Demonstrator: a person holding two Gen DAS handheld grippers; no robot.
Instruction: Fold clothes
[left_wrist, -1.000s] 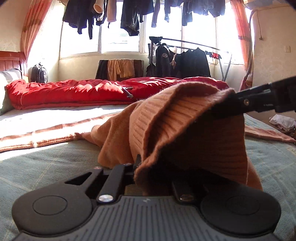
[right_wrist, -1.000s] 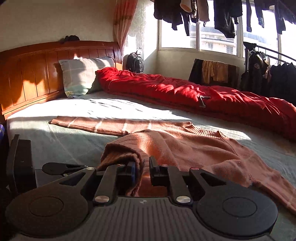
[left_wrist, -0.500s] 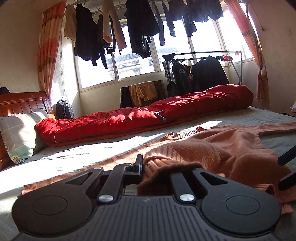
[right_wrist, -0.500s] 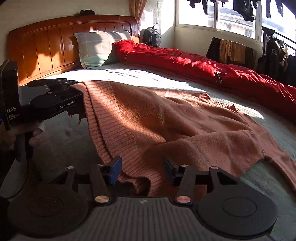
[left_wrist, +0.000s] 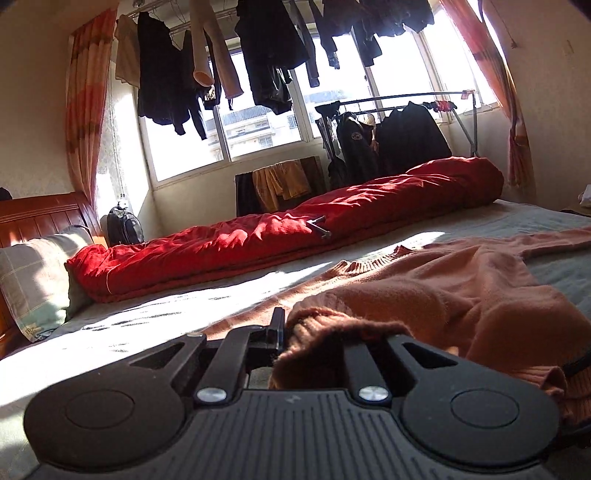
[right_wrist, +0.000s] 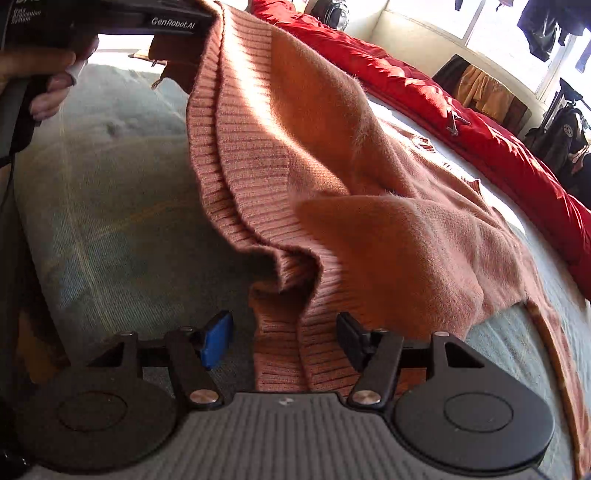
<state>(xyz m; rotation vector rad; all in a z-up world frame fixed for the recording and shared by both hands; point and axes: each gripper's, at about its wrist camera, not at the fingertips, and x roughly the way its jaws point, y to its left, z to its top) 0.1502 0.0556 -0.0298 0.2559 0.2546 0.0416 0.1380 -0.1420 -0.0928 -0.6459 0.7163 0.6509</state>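
Observation:
An orange-pink knit sweater (left_wrist: 443, 291) lies on the grey-green bed (left_wrist: 147, 325). My left gripper (left_wrist: 295, 332) is shut on its ribbed hem and holds that edge off the bed; it also shows in the right wrist view (right_wrist: 173, 26) at the top left, with the hem hanging from it. My right gripper (right_wrist: 284, 336) is open, its jaws wide apart. The ribbed hem (right_wrist: 291, 332) lies loose between them. The sweater (right_wrist: 369, 177) slopes from the left gripper down to the bed. One sleeve (left_wrist: 546, 240) stretches to the right.
A rolled red quilt (left_wrist: 295, 236) lies along the far side of the bed. A pillow (left_wrist: 33, 277) leans on the wooden headboard (left_wrist: 40, 218) at the left. A clothes rack (left_wrist: 399, 140) and hanging clothes (left_wrist: 258, 55) stand by the window.
My right gripper has opened wider and let go of the hem. My left gripper has stayed shut on the sweater and moved up and away, so the hem is stretched between the two.

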